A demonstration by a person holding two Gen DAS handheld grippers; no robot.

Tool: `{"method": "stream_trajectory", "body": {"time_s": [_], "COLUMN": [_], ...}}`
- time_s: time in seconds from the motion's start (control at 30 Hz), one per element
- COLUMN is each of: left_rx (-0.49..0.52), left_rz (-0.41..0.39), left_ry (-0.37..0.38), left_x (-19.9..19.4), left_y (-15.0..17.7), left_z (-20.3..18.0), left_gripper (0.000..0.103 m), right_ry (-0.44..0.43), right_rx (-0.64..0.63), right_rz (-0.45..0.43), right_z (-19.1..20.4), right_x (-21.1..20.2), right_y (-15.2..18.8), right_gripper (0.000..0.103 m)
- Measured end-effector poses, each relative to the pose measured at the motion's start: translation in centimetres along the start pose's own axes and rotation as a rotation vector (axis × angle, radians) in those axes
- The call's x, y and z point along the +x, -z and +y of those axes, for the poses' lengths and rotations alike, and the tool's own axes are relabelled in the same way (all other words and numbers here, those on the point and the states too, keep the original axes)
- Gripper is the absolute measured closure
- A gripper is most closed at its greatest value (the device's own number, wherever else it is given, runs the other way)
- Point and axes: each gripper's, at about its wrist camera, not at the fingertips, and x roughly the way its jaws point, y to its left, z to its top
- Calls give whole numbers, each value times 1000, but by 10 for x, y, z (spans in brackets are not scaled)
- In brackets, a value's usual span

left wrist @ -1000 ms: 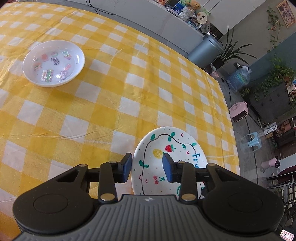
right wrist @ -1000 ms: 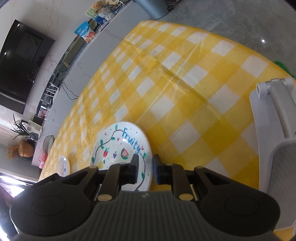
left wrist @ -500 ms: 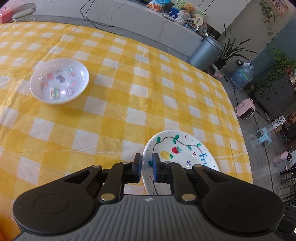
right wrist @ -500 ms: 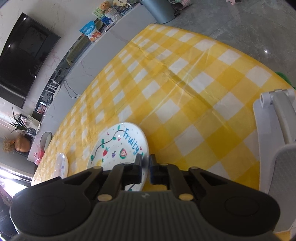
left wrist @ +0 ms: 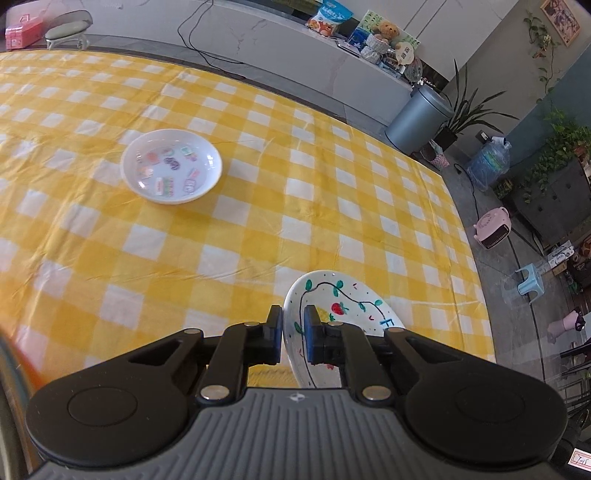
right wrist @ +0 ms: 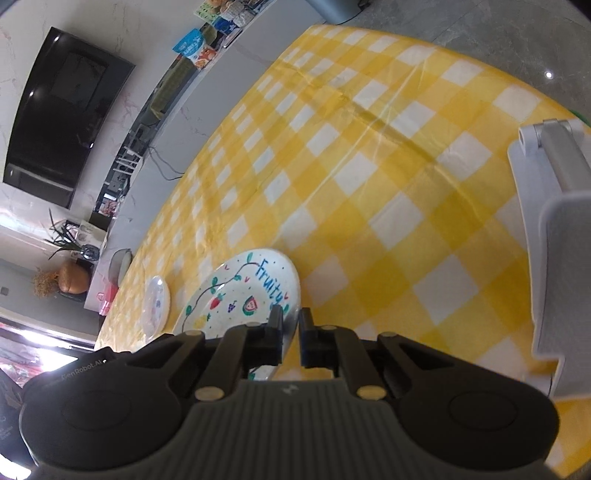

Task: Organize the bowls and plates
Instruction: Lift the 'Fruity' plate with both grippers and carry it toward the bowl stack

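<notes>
A white plate (left wrist: 345,306) painted with fruit and the word "Fruity" lies near the table's close edge on the yellow checked cloth (left wrist: 258,206). My left gripper (left wrist: 293,326) is shut on its left rim. The same plate (right wrist: 240,295) shows in the right wrist view, where my right gripper (right wrist: 291,326) is shut on its right rim. The plate looks slightly tilted between the two. A white bowl (left wrist: 171,166) with coloured stickers inside stands apart at the far left, also seen as the small bowl (right wrist: 157,310) beyond the plate.
A white rack (right wrist: 554,240) stands on the cloth to the right of my right gripper. Beyond the table's far edge are a grey bin (left wrist: 417,120), potted plants and a long counter (left wrist: 258,33). A wide stretch of cloth separates the plate and the bowl.
Both grippers' jaws closed onto the plate's rim, the left from well apart. The left view pulled back and rose, so the bowl now sits farther off; the plate shifted slightly with the grippers.
</notes>
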Motion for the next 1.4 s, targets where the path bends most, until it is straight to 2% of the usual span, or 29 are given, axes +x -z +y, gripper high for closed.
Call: {"method": "stream_trajectory", "body": {"time_s": [0.3,0.43,0.7,1.03,1.4], "left_rx": [-40,-44,-60,-18,24], "left_rz": [-17,-17,5,1,-11], "left_ry": [-11,-33,-66,-110,-147], "left_x": [-42,-52,-55,-52,-49], "left_y": [27,41,62,74,78], "left_z": [18,22,33,35,34], "left_gripper": [90,90,90,91,90], "right_ry": [-14,21,83,184,238], "right_rx": [-33,-74,-137,-266,-348], "right_rz": [36,45,40,64,87], "right_z": [12,21,30,46,56], "right_x": [-24,-32,-41,-30,-18], "right_y": [32,46,63,77,85], "right_gripper": [97,97,97,96,94]}}
